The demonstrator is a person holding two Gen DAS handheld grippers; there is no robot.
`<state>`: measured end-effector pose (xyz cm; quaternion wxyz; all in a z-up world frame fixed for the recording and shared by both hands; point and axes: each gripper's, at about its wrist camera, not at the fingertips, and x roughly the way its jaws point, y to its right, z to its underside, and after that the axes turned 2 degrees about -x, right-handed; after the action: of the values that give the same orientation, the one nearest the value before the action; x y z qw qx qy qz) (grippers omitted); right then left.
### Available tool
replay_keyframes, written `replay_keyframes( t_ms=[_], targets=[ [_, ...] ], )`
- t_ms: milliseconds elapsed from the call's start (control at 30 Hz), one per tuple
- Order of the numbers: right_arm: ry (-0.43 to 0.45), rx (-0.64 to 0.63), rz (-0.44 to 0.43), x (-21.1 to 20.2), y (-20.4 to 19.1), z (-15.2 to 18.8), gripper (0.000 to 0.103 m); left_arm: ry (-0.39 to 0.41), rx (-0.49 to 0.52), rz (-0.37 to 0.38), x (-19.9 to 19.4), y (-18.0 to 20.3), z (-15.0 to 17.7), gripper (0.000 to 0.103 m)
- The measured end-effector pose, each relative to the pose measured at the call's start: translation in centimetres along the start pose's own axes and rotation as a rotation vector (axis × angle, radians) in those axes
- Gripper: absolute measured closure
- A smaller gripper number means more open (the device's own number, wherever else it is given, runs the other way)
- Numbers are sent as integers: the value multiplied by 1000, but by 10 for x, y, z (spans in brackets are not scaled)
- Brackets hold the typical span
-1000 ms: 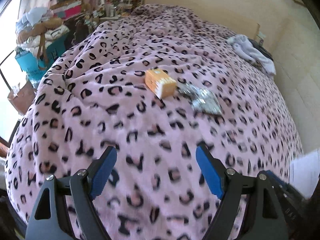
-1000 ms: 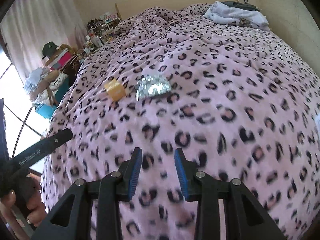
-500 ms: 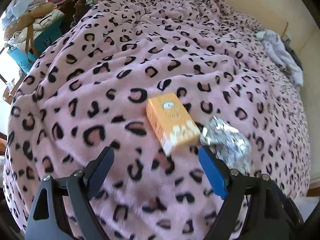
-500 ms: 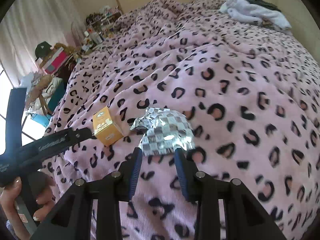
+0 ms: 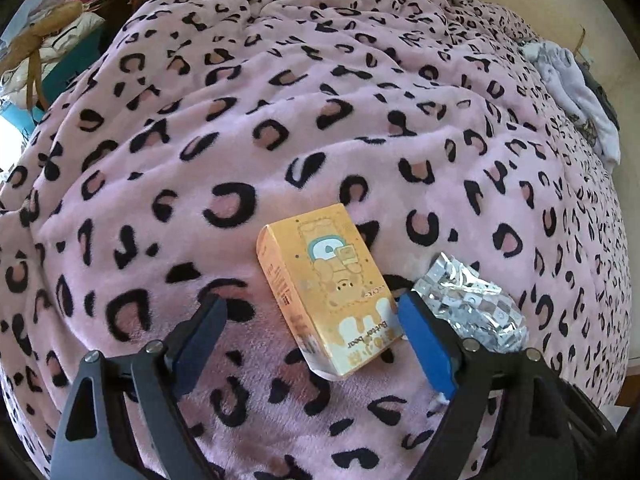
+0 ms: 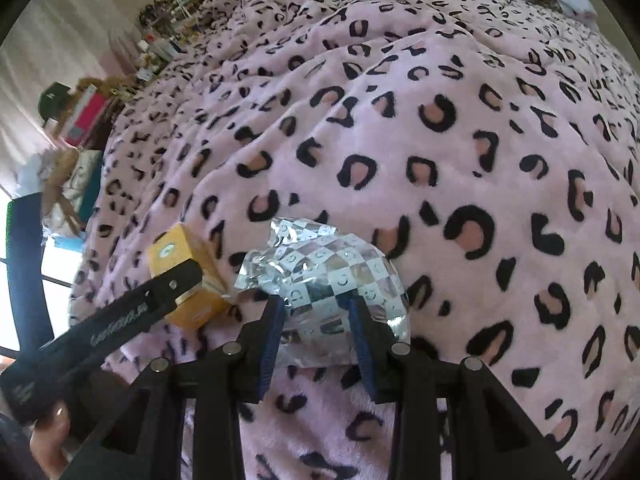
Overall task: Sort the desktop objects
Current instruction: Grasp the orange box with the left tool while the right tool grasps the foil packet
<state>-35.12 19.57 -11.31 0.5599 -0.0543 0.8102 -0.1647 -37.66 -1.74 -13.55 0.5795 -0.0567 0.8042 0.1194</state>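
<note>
Sorting only just starting, by the look of it, with nothing lifted off the bed [image 5: 280, 120] yet. Mind how soft and puffy this pink spotted bed looks. Push down into it a little to get the fingers low on both sides of each thing.

Bring the left tool [image 5: 308, 300] straight down over the orange box [image 5: 328, 280]. Opening wider right now, with the box between the two blue fingers and no pad pressing on it. Slide a tiny bit toward the silver side to put the box in the middle. Turn to line up with the long sides, then squeeze gently across the narrow way. Keep the blue finger on that side off the shiny foil bag [image 5: 468, 304].

Lower the right tool [image 6: 316, 304] over the fat middle of the foil bag and close slowly. Puffy and smooth, so likely to crinkle and slip. Open about halfway for now, gripping nothing.

Now for places. Orange box flat on the bed, picture side up and tilted. Close to the blue finger on the silver side of the left tool, well apart from the other finger. Far end sticking out past the fingertips. Foil bag on the bed just beside the box, maybe touching at one corner, hard to tell. Near edge of the bag between the fingers of the right tool, the rest spread out past the tips and wider than the gap
</note>
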Motion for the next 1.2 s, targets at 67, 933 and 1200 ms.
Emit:
replay_keyframes(
  t_ms=[67,933,1200],
  targets=[
    [1,2,11,6,-3,-2,68,-4,0,9,3,-1,0,12],
    [107,-89,129,36,-2,-12,44,-12,2,137,31,10,7,53],
    [159,-50,51,11,15,4,45,77,61,104,9,9,24,56]
  ],
)
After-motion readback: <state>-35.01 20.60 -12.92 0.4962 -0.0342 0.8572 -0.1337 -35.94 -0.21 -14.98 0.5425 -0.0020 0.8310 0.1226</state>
